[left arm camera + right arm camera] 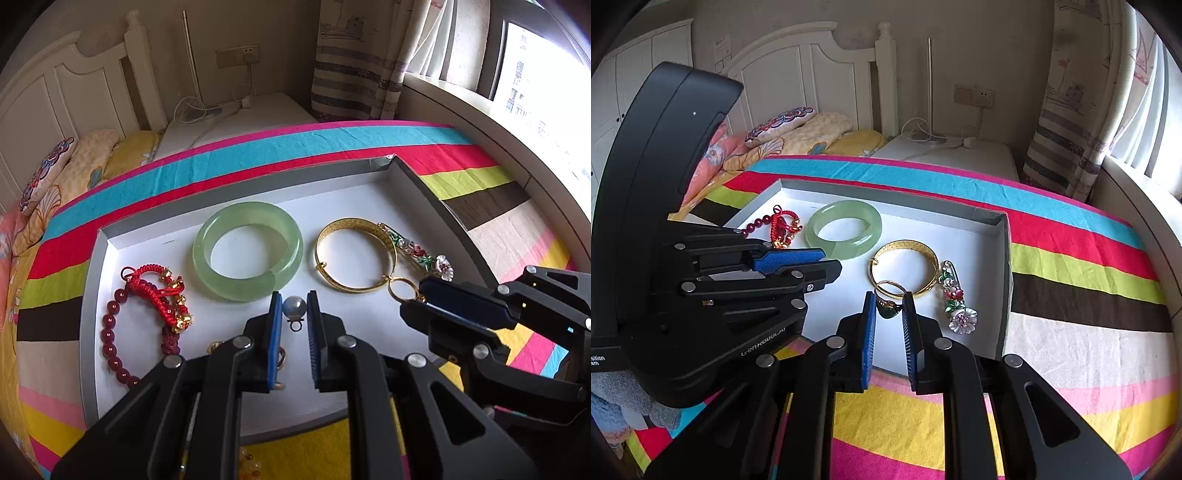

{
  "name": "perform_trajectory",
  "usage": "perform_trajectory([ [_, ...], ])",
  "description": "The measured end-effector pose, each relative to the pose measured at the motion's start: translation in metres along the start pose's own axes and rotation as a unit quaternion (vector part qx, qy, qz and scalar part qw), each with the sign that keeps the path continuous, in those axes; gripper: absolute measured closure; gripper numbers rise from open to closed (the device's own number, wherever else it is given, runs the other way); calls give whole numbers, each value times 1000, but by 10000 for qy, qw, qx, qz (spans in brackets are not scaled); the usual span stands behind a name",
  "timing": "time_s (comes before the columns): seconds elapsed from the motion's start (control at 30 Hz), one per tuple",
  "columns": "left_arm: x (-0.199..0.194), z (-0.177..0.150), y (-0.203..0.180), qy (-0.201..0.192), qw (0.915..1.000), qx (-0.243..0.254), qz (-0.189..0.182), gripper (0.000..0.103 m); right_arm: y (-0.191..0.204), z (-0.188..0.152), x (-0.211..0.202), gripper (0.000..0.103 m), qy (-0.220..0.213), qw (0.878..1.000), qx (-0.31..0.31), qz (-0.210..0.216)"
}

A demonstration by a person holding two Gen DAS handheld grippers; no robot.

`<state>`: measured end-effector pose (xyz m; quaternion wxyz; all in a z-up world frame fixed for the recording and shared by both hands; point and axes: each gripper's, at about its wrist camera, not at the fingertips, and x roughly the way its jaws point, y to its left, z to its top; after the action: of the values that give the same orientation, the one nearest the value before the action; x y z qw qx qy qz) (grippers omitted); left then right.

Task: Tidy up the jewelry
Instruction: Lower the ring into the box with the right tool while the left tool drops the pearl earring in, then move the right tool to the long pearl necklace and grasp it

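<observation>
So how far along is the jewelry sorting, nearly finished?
Partly. Already laid out in the white tray: jade bangle, gold bangle, red bead bracelet, flower brooch. In hand: the left hand-held gripper brackets a pearl ring, and the right hand-held gripper brackets a green-stone ring. Both rings apparently still need placing.

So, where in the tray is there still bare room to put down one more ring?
The white floor behind the green bangle and gold bangle, along the tray's far wall, is bare. The near part is crowded: pearl ring, red bracelets, brooch.
</observation>
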<state>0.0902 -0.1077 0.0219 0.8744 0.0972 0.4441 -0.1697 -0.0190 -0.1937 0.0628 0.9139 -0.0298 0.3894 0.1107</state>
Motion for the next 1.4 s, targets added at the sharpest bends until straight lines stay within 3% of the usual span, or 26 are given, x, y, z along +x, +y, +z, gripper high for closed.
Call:
perform_trajectory([
  [0.37,5,-1,13,-31,9997,-174,-139,88,12,1,31,88,496,9986,-191,85],
  [0.47,1,-3,16,-105,9993,-281,-232,71,5,1,30,85,473,9988,-14,124],
  [0.6,-13,-7,21,-305,9980,-380,-394,62,-7,-1,19,73,273,9989,291,254],
  [0.7,-31,-13,22,-529,9967,-398,-465,55,-17,-3,8,72,83,9973,566,453],
  [0.73,-39,-15,23,-626,9963,-399,-445,48,-21,-3,5,72,24,9966,660,497],
  [0.93,-97,-53,32,-1304,9906,-410,90,17,-36,-7,-22,72,-347,9926,1029,540],
  [1.03,-119,-82,43,-1402,9879,-485,449,14,-34,-14,-37,72,-462,9923,1019,533],
  [1.17,-135,-121,65,-1297,9864,-860,536,12,-16,-27,-42,72,-301,9958,730,456],
  [1.27,-138,-146,87,-1127,9843,-1251,529,12,6,-38,-39,58,-83,9977,436,514],
  [1.33,-138,-160,102,-1049,9828,-1456,430,12,20,-43,-42,19,-102,9978,267,594],
  [1.4,-136,-171,111,-960,9827,-1535,394,12,36,-46,-45,16,-127,9983,11,575],
])
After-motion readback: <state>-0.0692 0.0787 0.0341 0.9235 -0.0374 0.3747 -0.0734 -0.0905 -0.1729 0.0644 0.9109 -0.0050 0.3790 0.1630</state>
